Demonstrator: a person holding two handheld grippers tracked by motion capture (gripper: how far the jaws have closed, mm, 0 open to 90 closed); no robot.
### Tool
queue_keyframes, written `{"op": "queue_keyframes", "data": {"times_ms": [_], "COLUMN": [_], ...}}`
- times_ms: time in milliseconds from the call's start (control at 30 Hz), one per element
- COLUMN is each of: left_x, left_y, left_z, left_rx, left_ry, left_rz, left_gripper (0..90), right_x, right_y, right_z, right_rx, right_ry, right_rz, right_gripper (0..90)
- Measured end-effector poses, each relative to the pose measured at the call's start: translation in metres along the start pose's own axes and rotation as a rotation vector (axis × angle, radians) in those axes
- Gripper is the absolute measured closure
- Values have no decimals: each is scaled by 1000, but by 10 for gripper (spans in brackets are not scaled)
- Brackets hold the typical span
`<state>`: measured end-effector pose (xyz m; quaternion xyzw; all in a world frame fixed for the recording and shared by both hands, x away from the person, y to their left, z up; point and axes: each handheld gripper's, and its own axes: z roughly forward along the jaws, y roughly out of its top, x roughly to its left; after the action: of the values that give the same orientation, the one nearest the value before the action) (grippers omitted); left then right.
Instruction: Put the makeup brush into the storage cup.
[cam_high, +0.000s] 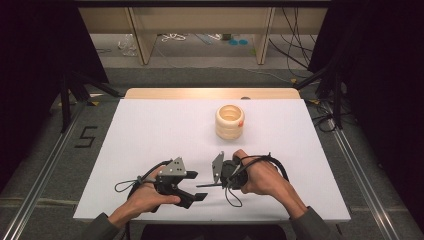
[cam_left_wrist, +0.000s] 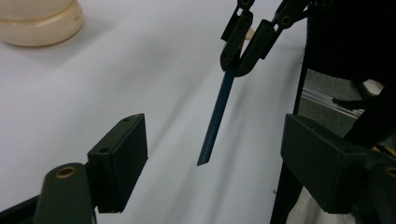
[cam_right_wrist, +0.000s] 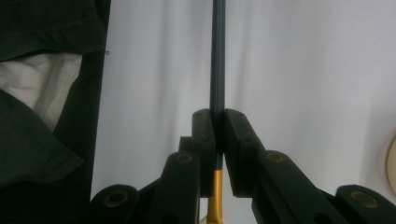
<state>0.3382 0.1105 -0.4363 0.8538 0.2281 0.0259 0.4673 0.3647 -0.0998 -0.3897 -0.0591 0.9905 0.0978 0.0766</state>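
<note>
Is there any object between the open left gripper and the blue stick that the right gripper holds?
Nothing visible. In the left gripper view, the blue stick hangs free from the right gripper, above bare white table, ahead of the left gripper.

Two black handheld grippers, person in dark sleeves

Left gripper (cam_high: 196, 189): matte black body w/ boxy angular pads (cam_left_wrist: 119, 163), brass-coloured pivot pins at the linkage, small screw holes in pad faces, grey three-cornered plate on top, thin black cable looping off the back. Right gripper (cam_high: 212, 184): same build, black link arms w/ brass pivots, flat narrow pads (cam_right_wrist: 205, 140), grey plate, thicker black cable arcing over the hand. Both sleeves dark grey-green, cuffs at the wrist; hands bare, no gloves.
</note>
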Motion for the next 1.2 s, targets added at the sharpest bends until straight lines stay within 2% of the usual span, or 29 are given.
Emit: {"op": "queue_keyframes", "data": {"times_ms": [133, 233, 267, 367, 433, 467, 533, 567, 600, 633, 667, 700, 767, 900, 1000, 1067, 1200], "left_x": [0, 1, 0, 2, 2, 2, 2, 2, 3, 1, 1, 2, 1, 2, 2, 1, -1], "left_y": [1, 1, 1, 1, 2, 1, 1, 1, 2, 1, 1, 1, 1, 1, 1, 0, 0], "left_z": [4, 5, 5, 7, 7, 8, 8, 8, 8, 10, 9, 10, 11, 12, 12, 14, 15], "left_rx": [1, 11, 17, 16, 25, 23, 33, 36, 42, 37, 44, 42, 48, 48, 69, 65, 80], "left_ry": [-23, -24, -18, -37, -32, -39, -32, -34, -41, -48, -44, -58, -51, -64, -57, -77, -68], "left_rz": [-17, -16, -21, -31, -22, -36, -33, -29, -11, -31, -22, -17, -26, -42, -30, -33, -18], "left_gripper": [238, 239, 240, 247, 251, 254, 266, 266, 272, 278, 287, 293, 313, 358, 395, 427, 477], "right_x": [0, 1, 3, 3, 4, 5, 4, 5, 5, 6, 5, 5, 6, 6, 7, 7, 8], "right_y": [3, 3, 3, 5, 5, 6, 7, 7, 7, 7, 7, 7, 8, 9, 10, 10, 11], "right_z": [2, 1, 0, 0, 0, 0, 1, 1, 1, 1, 1, 1, 1, 1, 1, 1, 2], "right_rx": [-19, -20, -4, -4, -8, -5, -11, -2, -3, -3, -4, -5, -2, -4, -5, 0, -7], "right_ry": [-1, 3, 9, 2, 6, 5, 5, 12, 11, 11, 11, 12, 12, 13, 16, 17, 14], "right_rz": [-32, -27, -4, -9, -20, -13, -30, -19, -20, -19, -22, -22, -18, -26, -28, -20, -30], "right_gripper": [831, 831, 832, 831, 831, 831, 831, 832, 831, 831, 831, 832, 831, 832, 831, 832, 831]}}
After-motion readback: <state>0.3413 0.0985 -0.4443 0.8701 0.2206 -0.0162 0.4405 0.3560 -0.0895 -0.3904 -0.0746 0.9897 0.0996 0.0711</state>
